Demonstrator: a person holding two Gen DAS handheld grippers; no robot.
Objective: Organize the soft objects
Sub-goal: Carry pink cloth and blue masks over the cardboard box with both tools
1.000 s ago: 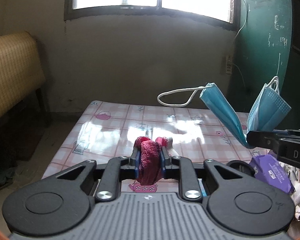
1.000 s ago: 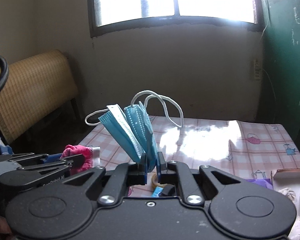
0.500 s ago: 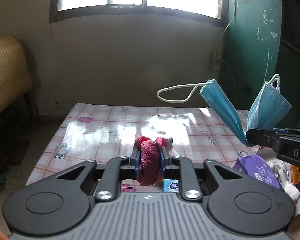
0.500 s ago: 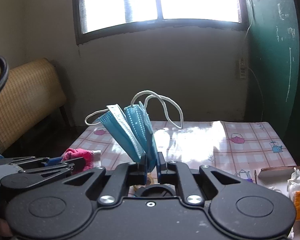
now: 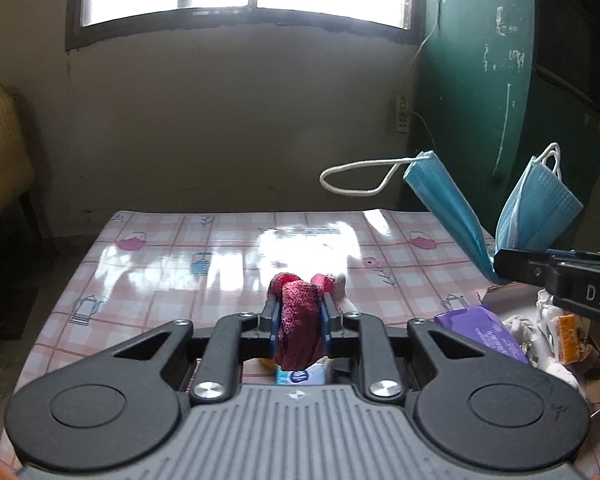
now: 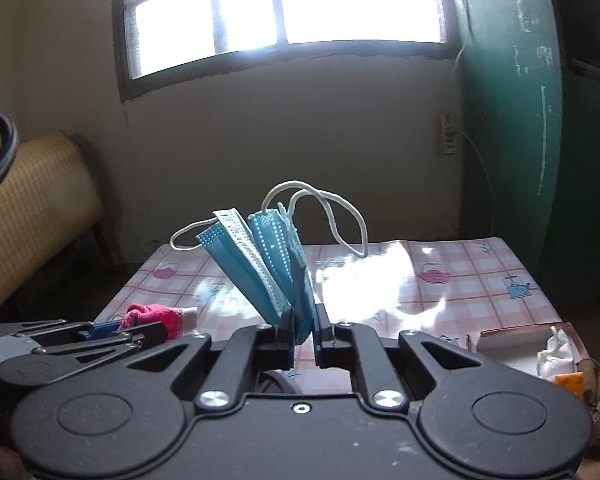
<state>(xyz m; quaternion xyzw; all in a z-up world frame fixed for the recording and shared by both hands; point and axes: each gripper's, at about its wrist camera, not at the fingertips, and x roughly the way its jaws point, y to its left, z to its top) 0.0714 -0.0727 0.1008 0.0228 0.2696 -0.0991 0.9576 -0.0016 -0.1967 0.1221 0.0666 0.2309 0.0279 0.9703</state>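
You are holding a bunched crimson-pink terry cloth (image 5: 299,322) upright above the near table edge; rightward, a folded pale-blue pleated face mask (image 6: 277,264) is fanning upward, white ear loops dangling.

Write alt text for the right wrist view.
The right gripper is shut on a folded blue face mask that stands up above a pink checked table. At lower left, the left gripper holds a pink cloth; a window glares behind.

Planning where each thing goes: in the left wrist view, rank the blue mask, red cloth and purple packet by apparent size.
1. Blue mask, largest.
2. Red cloth and purple packet look similar; the cloth sits nearer the camera, so I won't rank them.
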